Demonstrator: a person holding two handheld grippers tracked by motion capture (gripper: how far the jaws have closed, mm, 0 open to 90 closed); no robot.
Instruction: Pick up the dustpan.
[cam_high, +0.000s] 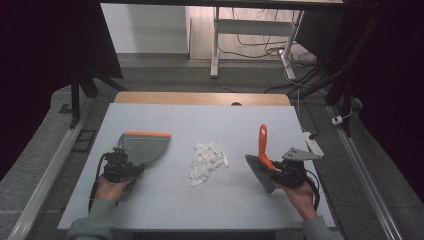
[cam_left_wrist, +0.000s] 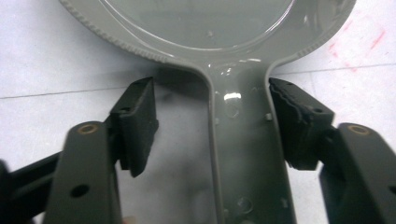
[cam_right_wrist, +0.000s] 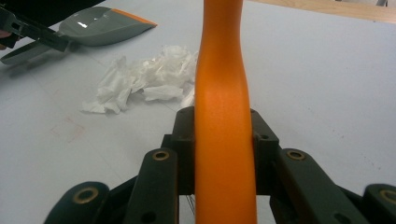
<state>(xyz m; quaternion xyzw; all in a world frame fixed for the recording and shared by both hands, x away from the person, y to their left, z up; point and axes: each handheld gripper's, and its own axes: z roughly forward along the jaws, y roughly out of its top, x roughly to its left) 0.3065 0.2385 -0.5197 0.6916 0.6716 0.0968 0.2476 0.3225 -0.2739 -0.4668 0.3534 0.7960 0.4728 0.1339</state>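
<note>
Evidently light, stiff plastic: right hand-held gripper (cam_right_wrist: 223, 154) clamped on brush (cam_high: 263, 162) handle, left hand-held gripper (cam_left_wrist: 215, 126) apart astride dustpan (cam_left_wrist: 243, 140) handle, worktop's (cam_high: 165, 197) near-left corner.

Table (cam_high: 165, 210) layout, seen from my seat. The dustpan (cam_high: 145, 145) lies at my left on the table, its handle (cam_left_wrist: 247, 154) running back between the jaws of my left gripper (cam_high: 119, 167). The heap of paper scraps (cam_high: 207, 160) lies at the centre, apart from the dustpan. The brush (cam_high: 262, 162) stands at my right in my right gripper (cam_high: 287, 175), bristles toward the scraps.
</note>
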